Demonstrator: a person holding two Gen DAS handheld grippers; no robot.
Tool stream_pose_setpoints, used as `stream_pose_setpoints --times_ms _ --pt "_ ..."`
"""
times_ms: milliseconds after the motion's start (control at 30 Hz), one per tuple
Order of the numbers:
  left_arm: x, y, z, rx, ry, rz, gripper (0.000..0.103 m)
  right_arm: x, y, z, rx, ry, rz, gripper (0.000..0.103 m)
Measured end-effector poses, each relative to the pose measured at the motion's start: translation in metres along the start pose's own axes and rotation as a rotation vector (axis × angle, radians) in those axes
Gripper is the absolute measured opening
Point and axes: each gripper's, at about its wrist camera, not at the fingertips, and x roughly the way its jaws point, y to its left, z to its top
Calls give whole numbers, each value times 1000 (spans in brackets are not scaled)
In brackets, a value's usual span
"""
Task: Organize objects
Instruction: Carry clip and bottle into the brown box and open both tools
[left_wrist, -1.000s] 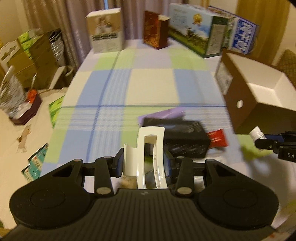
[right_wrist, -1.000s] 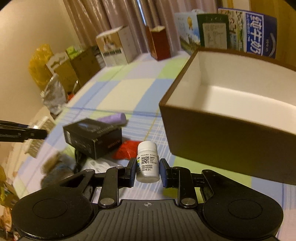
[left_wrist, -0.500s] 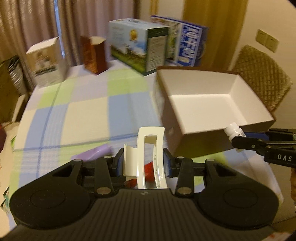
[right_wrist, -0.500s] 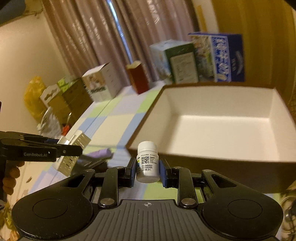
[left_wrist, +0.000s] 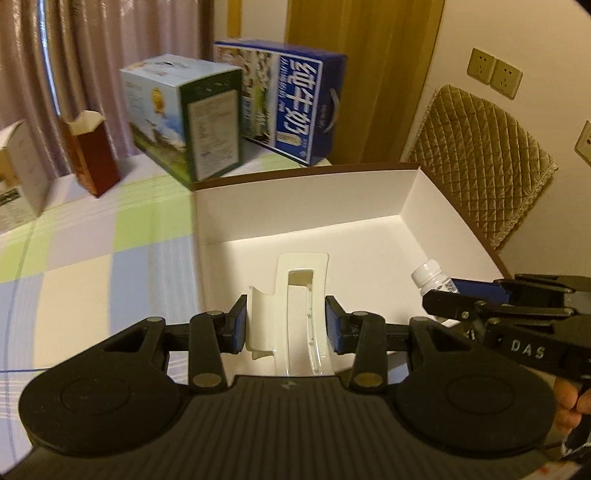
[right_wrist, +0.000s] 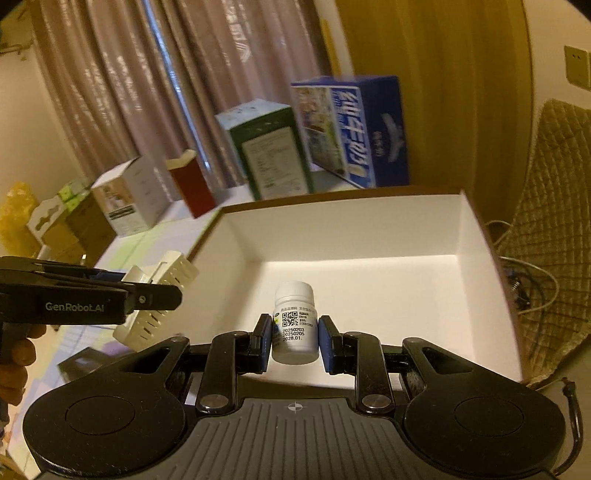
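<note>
— Checked cloth covers the desk (left_wrist: 92, 266); the brown open box (right_wrist: 369, 229) sits on it, cartons (left_wrist: 288, 107) behind, curtains beyond.
— And the tongs?
— Left tongs (left_wrist: 285, 325) clamp a cream clip (left_wrist: 295, 295), right tongs (right_wrist: 294, 341) a white bottle (right_wrist: 295, 325), both above that box.

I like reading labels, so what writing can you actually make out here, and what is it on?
"GenRobot.AI": side of the left gripper.
"DAS": side of the right gripper.
"20250203", "20250205", "2028.01.": white pill bottle, beside a QR code.
"纯牛奶": blue milk carton.
Small print on the green carton: too blurred.
</note>
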Motion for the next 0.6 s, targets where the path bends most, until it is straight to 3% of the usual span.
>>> stream_pose_setpoints --times_ms 300,600 --pt "62 -20 13 -43 123 -20 36 33 -37 3 25 105 -59 24" --pt "114 -20 9 -114 259 -5 36 75 -49 6 4 249 -55 24"
